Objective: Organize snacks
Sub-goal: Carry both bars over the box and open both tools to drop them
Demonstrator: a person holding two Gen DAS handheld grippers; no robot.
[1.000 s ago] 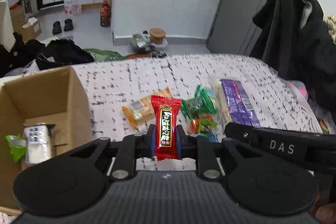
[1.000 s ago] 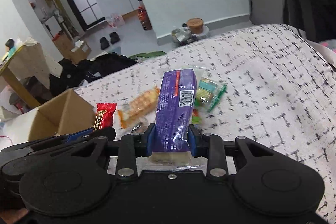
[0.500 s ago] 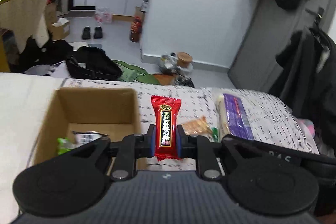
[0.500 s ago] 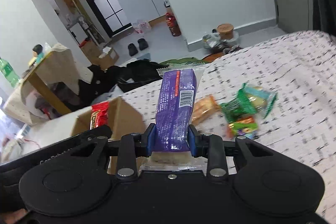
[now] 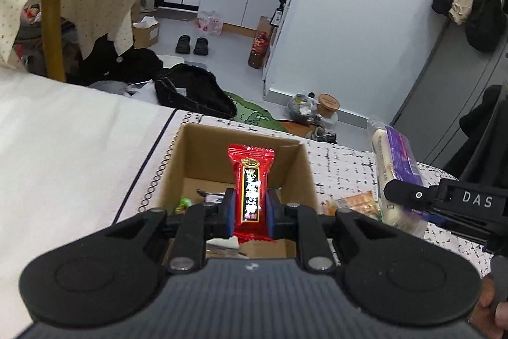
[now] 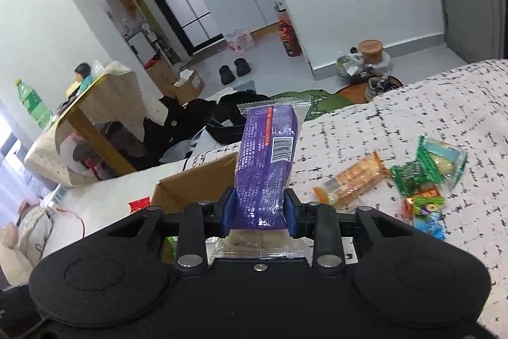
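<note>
The left gripper is clamping a red candy-bar wrapper between its blue pads, the wrapper standing upright and hanging over the open cardboard box; inside the box, at 9 o'clock from the wrapper, a green packet is showing beside a dark-edged packet too hidden to name. The right gripper is squeezing a purple snack pack near its lower end, the pack rising upright with its barcode facing the camera and its clear crimped tail sticking out below the pads; in the left wrist view the same pack is hanging at 3 o'clock from the box, clear of it. On the black-and-white flecked bedspread, at 3 o'clock from the purple pack, an orange cracker packet is lying flat; further toward 3 o'clock a heap of green candy packets is lying just beside it, with a blue wrapper at the heap's 6 o'clock edge. The box corner is sitting at 9 o'clock from the purple pack.
</note>
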